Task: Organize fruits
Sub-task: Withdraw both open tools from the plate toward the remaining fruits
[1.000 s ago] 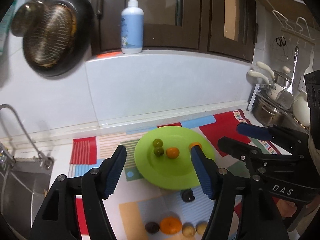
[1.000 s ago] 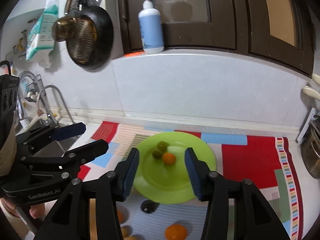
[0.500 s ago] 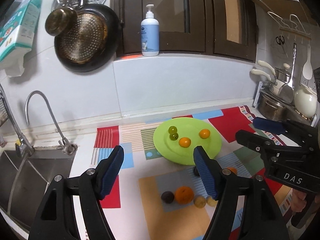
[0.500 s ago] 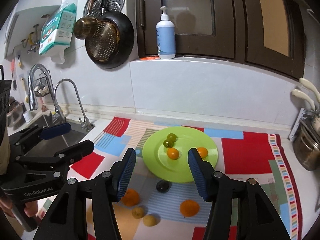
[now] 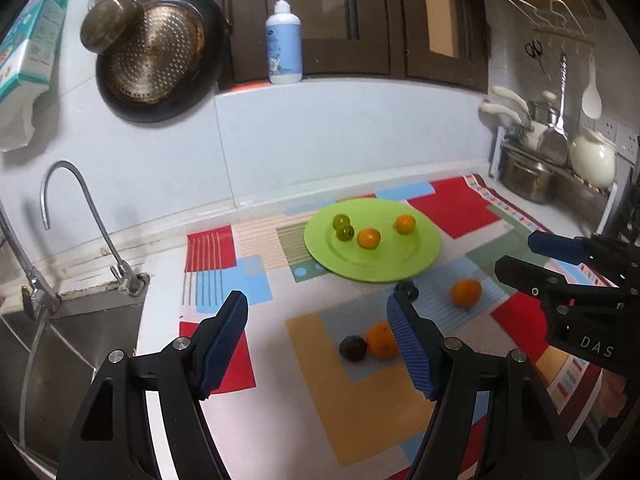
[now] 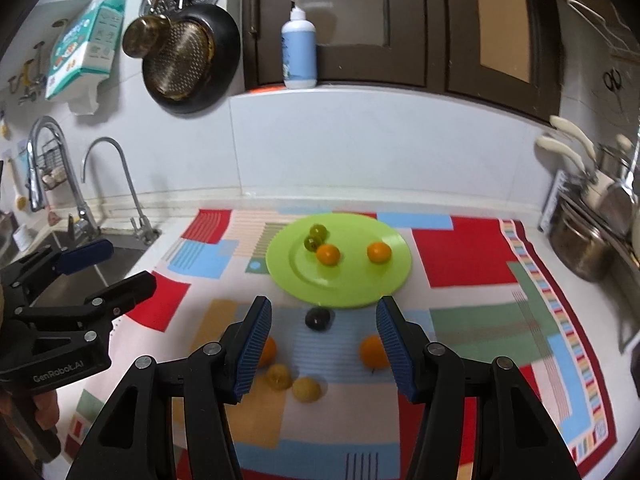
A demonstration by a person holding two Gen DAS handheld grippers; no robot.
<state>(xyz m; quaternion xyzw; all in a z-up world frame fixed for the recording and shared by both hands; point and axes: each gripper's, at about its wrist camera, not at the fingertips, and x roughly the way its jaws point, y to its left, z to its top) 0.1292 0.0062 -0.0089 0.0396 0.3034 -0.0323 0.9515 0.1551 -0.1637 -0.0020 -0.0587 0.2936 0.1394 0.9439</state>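
So the lime green plate (image 6: 340, 292) is sitting flat on the patchwork mat (image 6: 472, 256) on the tabletop, toward the back near the white wall, and it's carrying two small green fruits (image 6: 314, 237) touching each other at the back left, plus two little orange ones (image 6: 328, 255) spaced apart to their right. Everything here is round, so there's no long axis or pointing direction to speak of; the dark fruit (image 6: 318, 319) just in front of the plate rim is showing a dimple facing up, but that's about it. Still lying loose on the mat: an orange (image 6: 374, 352) partly hiding behind the right gripper's right finger, another orange (image 6: 267, 351) peeking out behind its left finger, and two yellowish fruits (image 6: 306, 389) side by side nearest the camera. In the left wrist view there's also a dark purple fruit (image 5: 353, 347) touching an orange. The right gripper (image 6: 323, 344) is hovering over the loose fruit with its jaws parted and nothing between them. The left gripper (image 5: 318, 340) is off toward the sink (image 5: 60, 344) side, jaws spread wide and gripping nothing; they've just been opening a bit further.
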